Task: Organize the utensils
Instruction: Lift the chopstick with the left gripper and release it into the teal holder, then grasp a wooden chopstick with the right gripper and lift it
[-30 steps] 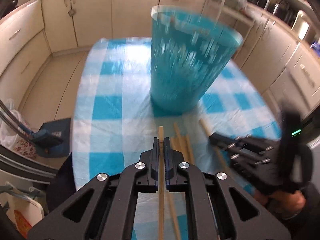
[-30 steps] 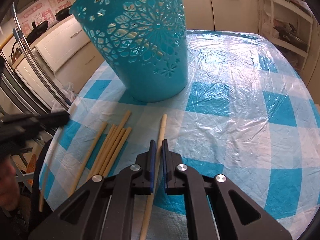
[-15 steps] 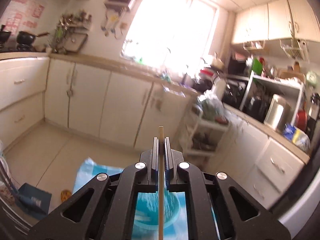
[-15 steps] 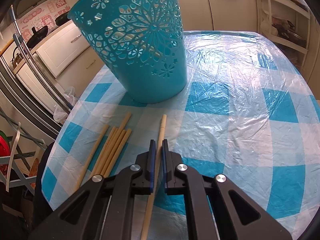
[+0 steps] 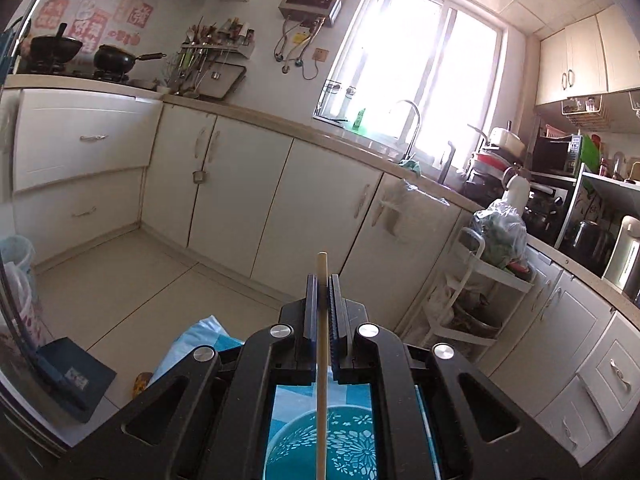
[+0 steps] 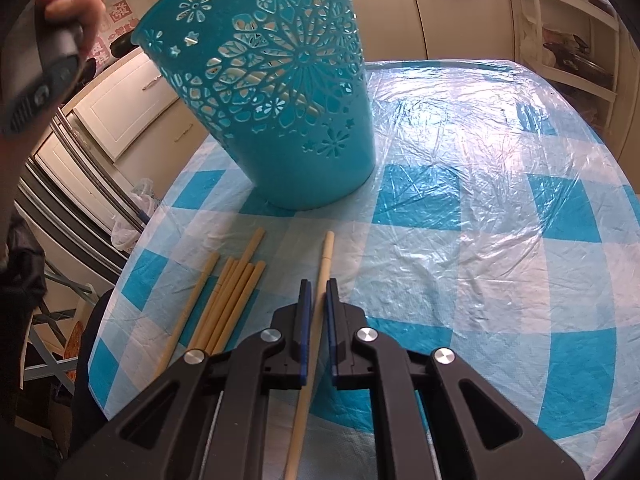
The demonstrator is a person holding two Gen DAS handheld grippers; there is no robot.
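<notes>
My left gripper [image 5: 321,280] is shut on a pale wooden chopstick [image 5: 321,344] and holds it upright, high above the teal cut-out basket [image 5: 344,444], whose open mouth shows below between the jaws. My right gripper [image 6: 316,286] is shut on another chopstick [image 6: 325,258] that lies low over the checked tablecloth [image 6: 460,240], pointing at the basket [image 6: 280,100]. Several loose chopsticks [image 6: 228,296] lie on the cloth just left of the right gripper. The hand holding the left gripper [image 6: 60,12] shows at the top left of the right wrist view.
Kitchen cabinets [image 5: 280,208] and a sink counter [image 5: 408,160] run along the far wall. A white rack [image 5: 476,280] stands at the right. The table's left edge [image 6: 120,280] lies close to the loose chopsticks.
My left gripper has lifted its chopstick from table level and tilted up, so it now stands over the basket's mouth. My right gripper has stayed put with its chopstick.
</notes>
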